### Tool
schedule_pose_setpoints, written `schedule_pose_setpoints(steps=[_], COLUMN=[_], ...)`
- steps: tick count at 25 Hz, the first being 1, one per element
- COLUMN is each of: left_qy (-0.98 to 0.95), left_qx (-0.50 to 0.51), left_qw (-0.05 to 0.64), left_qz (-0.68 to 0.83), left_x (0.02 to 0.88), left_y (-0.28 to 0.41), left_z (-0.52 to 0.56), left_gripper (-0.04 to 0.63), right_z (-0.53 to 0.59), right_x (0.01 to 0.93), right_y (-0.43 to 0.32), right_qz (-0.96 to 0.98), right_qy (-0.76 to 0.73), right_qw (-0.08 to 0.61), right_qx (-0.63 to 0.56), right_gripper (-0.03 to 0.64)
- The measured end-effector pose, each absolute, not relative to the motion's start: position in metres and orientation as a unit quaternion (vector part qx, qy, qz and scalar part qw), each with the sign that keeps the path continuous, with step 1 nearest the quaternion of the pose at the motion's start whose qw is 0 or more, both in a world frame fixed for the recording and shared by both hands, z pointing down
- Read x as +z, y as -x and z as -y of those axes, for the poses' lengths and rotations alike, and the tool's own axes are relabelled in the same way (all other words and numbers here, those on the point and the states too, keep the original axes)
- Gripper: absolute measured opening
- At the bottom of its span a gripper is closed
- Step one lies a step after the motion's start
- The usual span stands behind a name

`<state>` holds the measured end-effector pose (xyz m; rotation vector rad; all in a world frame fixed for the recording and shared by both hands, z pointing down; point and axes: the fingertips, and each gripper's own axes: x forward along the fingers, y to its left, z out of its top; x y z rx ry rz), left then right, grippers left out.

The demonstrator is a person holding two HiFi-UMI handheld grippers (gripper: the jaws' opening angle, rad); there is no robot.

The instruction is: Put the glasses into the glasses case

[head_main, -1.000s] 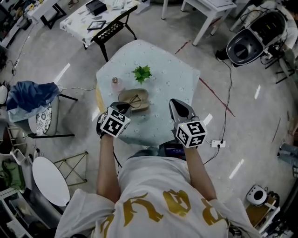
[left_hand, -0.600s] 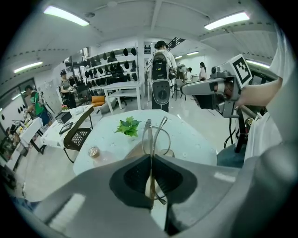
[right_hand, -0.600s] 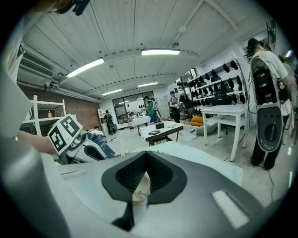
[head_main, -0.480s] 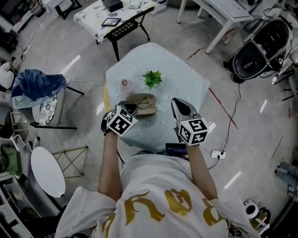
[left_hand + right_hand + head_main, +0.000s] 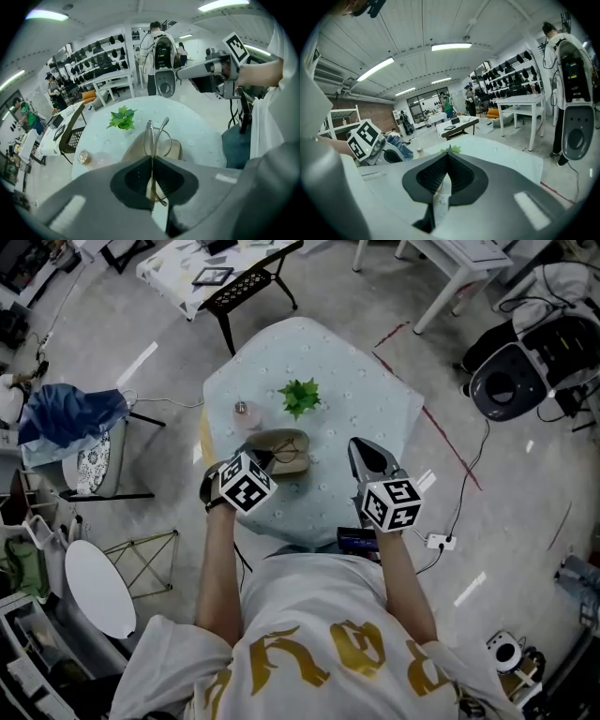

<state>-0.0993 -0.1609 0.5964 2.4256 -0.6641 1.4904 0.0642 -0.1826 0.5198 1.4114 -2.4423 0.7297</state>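
**Glasses [image 5: 155, 135] poised over the open glasses case [image 5: 286, 448], left gripper [image 5: 151, 158] doing the work**

A round surface [image 5: 361, 395] under a pale dotted cloth carries everything, and the person stands at its near edge with both tools over it. The tan case lies just ahead of the left gripper, open, with its hollow facing up. That gripper is clamped on the folded frame, which shows nearly edge-on between the jaws and reaches forward over the case (a sensible hold, I judge, for lowering a slim thing into a slim hollow). From its own view the front of the frame sits over the hollow; whether it touches the lining I cannot tell. The right gripper [image 5: 447, 156] hangs off to the side above bare cloth, its jaws pressed together on nothing, apparently parked out of the way.

Beyond the case stands a small green plant [image 5: 299, 396], and left of that a little capped jar [image 5: 241, 410]. Both are apart from the case, and neither blocks the way down. Only the case's own rim, close to the frame, looks likely to catch it.
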Motion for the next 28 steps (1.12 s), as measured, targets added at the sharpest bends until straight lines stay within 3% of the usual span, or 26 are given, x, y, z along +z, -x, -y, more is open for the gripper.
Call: schedule_pose_setpoints(steps=[28], left_qy=[-0.786], left_qx=[0.592], left_qw=[0.101], left_qz=[0.145], left_x=[0.667], left_y=[0.083], left_z=[0.180], left_gripper=[0.014], right_z=[0.217], right_x=[0.572], right_y=[-0.085], right_qz=[0.821], right_qy=[-0.467], right_qw=[0.153], right_qx=[0.290], right_gripper=[0.025])
